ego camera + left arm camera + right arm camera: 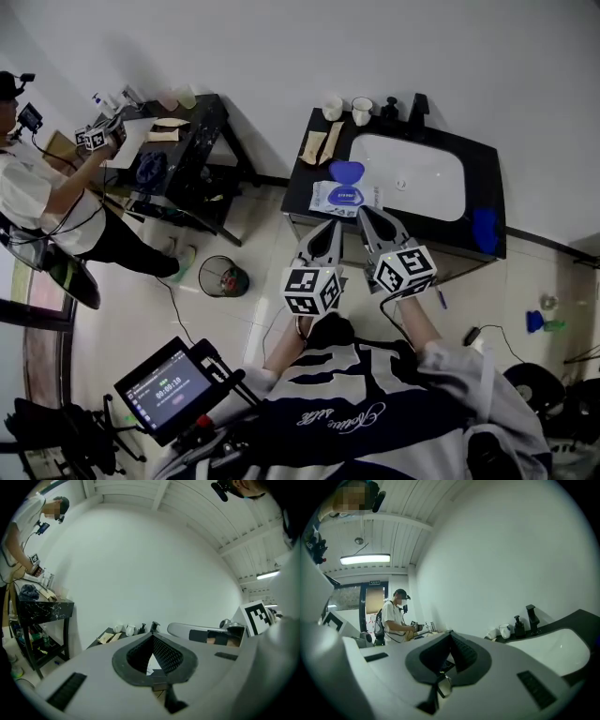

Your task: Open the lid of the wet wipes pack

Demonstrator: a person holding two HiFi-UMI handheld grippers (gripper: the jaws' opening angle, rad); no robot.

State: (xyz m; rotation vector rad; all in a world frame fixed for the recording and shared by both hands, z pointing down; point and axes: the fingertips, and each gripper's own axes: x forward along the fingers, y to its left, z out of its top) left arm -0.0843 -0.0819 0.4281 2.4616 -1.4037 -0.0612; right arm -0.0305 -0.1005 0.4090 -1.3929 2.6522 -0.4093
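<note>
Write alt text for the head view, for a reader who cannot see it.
A wet wipes pack lies on a black counter beside a white sink, its blue lid flipped open. The left gripper and right gripper hover shut and empty near it; another person stands at a table far left.

The wet wipes pack [345, 198] lies on the counter [480, 169], just left of the sink basin [410, 178] — two cups [333, 107] behind it by the wall. The left gripper [335, 224] and right gripper [365, 212] sit side by side before the counter's front edge; a bin [223, 277] stands on the floor to the left.
</note>
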